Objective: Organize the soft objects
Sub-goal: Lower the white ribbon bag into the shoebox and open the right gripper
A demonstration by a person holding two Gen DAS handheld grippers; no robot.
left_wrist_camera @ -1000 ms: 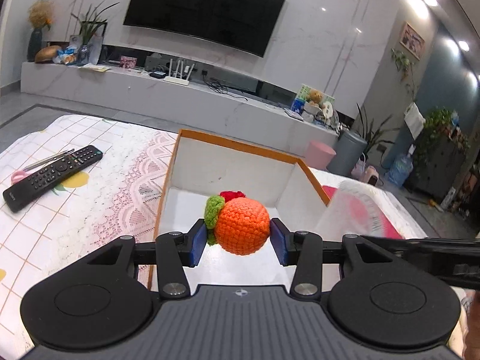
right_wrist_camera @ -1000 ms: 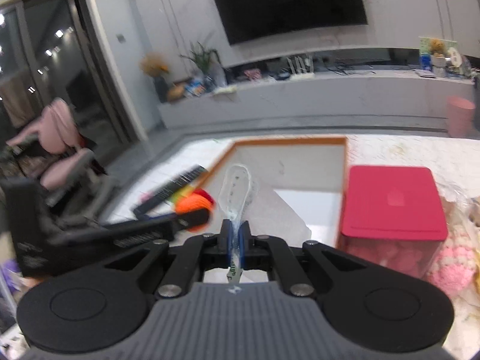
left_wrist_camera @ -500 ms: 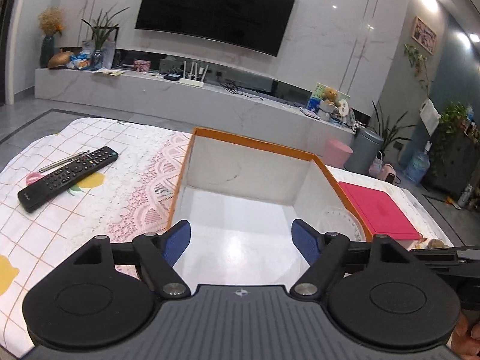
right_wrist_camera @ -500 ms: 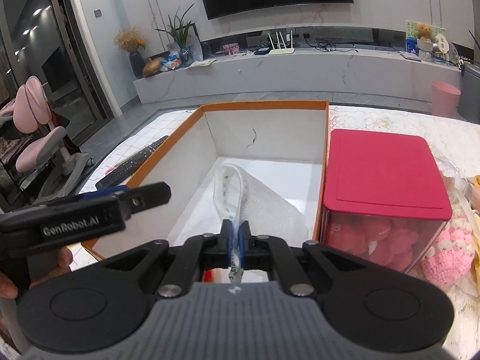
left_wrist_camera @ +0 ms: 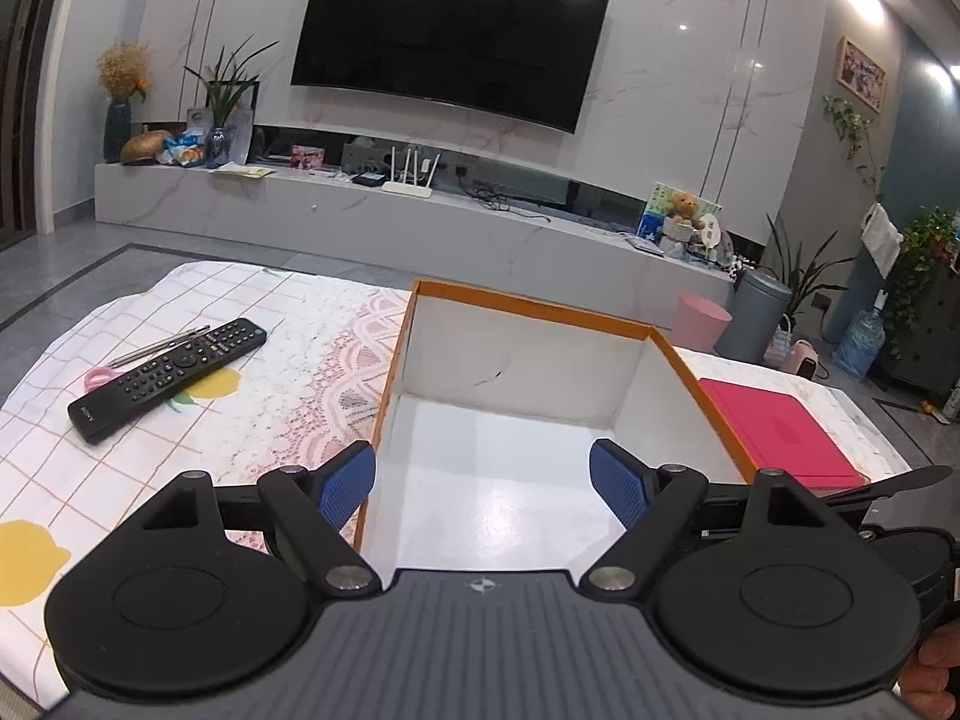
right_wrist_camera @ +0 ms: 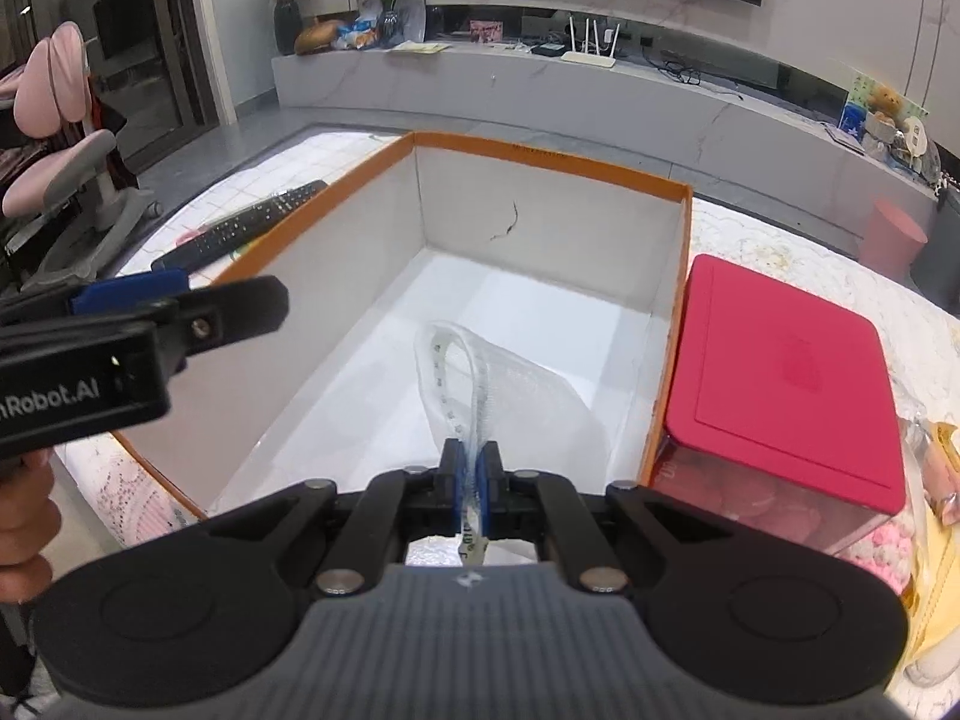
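My left gripper (left_wrist_camera: pixel 482 471) hovers over the near end of the white box with an orange rim (left_wrist_camera: pixel 528 303). Its jaws are opening and nothing is between the blue pads. The box floor seen between them is bare. My right gripper (right_wrist_camera: pixel 474 459) is shut on the edge of a clear mesh bag (right_wrist_camera: pixel 528 396), which hangs down into the same box (right_wrist_camera: pixel 552 156). In the right wrist view one left finger (right_wrist_camera: pixel 240 312) juts in over the box's left wall. The crocheted orange fruit is in neither view.
A clear container with a red lid (right_wrist_camera: pixel 780 372) stands against the box's right side. Pink crocheted pieces (right_wrist_camera: pixel 888 546) lie beside it. A black remote (left_wrist_camera: pixel 168 369) and pink scissors (left_wrist_camera: pixel 99 375) lie on the patterned cloth to the left. A hand (right_wrist_camera: pixel 24 540) holds the left gripper.
The left jaws have opened wide and the crocheted orange fruit that they held has dropped out of view. The right gripper has sunk toward the box, still holding the mesh bag.
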